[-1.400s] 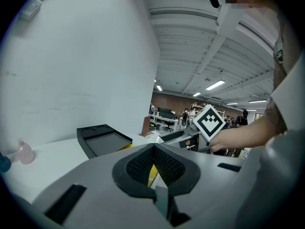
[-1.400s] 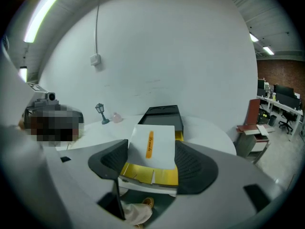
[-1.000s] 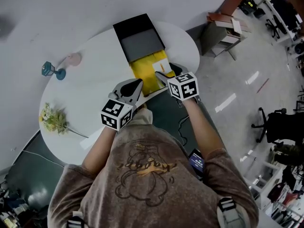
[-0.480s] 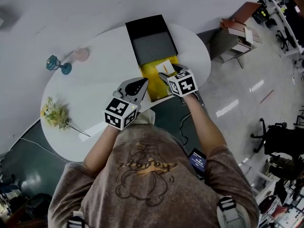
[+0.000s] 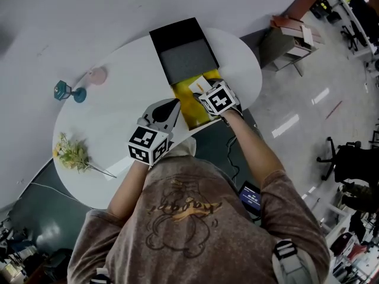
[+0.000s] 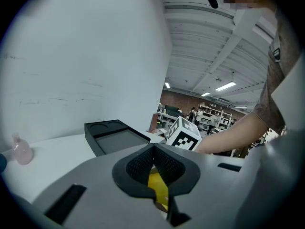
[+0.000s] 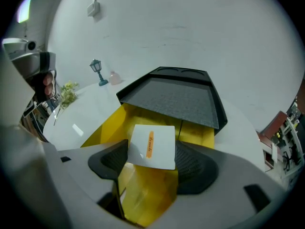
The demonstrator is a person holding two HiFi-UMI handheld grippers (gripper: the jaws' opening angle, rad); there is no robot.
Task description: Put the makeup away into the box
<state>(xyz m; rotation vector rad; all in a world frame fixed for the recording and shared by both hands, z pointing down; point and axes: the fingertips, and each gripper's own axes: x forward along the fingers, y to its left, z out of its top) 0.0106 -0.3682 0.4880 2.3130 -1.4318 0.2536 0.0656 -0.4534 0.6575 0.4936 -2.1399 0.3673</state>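
A white oval table is seen from above. Close to its near edge, toward the right, an open yellow box is laid. A black tray with a grey bed and round recesses is set at the box's far end and overlaps it. The right gripper is pointed steeply down over the right part of the box. Its jaws are spread wide and are judged to be closed on a flat white makeup case with orange lettering, which is spanned from pad to pad above the yellow floor. The left gripper is held just beside the box's left wall, its jaws brought together on nothing; whether the wall is touched cannot be told. The case is held only by its thin edges, so it could twist or slip out if it is lowered at a tilt. A corner could be caught on the tray's near lip and the case left propped. The box appears unsteadied, so it might be pushed toward the table's near edge.
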